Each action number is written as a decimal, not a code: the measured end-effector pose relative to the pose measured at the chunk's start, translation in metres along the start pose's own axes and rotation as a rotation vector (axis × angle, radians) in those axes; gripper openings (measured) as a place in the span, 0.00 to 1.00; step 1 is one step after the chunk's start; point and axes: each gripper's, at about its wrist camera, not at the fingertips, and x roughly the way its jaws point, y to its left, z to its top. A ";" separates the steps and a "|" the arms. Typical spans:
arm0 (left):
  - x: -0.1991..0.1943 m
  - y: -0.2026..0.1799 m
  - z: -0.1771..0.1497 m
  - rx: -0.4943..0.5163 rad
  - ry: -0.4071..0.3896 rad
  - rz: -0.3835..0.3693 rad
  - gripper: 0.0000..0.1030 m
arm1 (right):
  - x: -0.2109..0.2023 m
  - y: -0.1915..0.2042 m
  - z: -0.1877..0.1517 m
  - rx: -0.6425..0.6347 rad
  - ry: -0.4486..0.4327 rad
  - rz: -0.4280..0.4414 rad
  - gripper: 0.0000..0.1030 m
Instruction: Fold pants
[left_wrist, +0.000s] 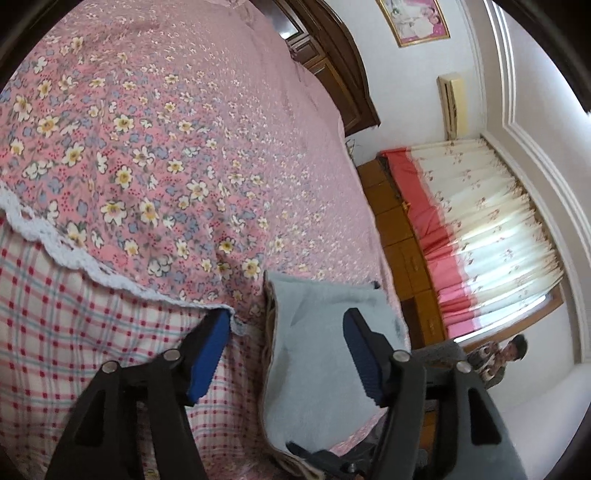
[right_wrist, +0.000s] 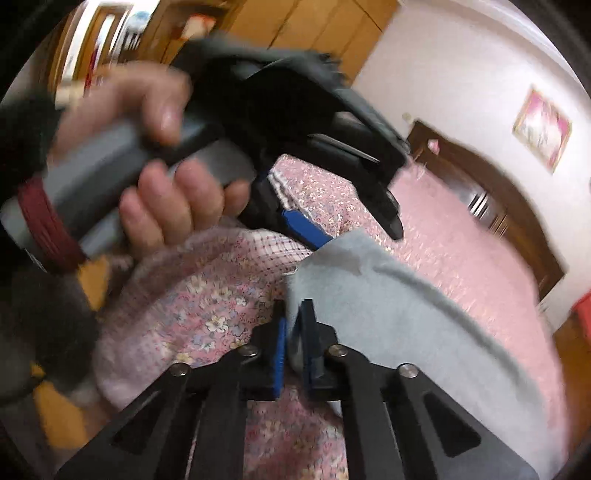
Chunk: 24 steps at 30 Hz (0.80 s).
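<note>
The light blue-grey fleece pants (left_wrist: 314, 350) lie on the near edge of the bed, folded into a thick pad. My left gripper (left_wrist: 284, 354) is open, its blue-padded jaws standing wide on either side of the pants' left edge. In the right wrist view the pants (right_wrist: 406, 306) stretch away to the right. My right gripper (right_wrist: 293, 354) is shut on a corner of the pants. The left gripper (right_wrist: 306, 229), held by a hand, shows above it, at the far corner of the pants.
The bed carries a pink floral cover (left_wrist: 166, 147) with a white lace edge over a red-checked sheet (left_wrist: 55, 314). A dark wooden headboard (left_wrist: 343, 74), wooden drawers (left_wrist: 402, 240), a curtain (left_wrist: 498, 221) and a seated person (left_wrist: 506, 354) lie beyond.
</note>
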 end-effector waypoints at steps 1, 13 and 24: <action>0.002 0.000 -0.001 -0.007 -0.001 -0.008 0.67 | -0.007 -0.013 0.004 0.073 -0.012 0.043 0.05; -0.001 0.019 0.012 -0.118 0.006 -0.121 0.67 | -0.021 -0.095 0.004 0.463 -0.051 0.286 0.04; -0.018 -0.017 0.000 -0.055 -0.023 -0.148 0.65 | -0.044 -0.101 0.007 0.417 -0.115 0.285 0.05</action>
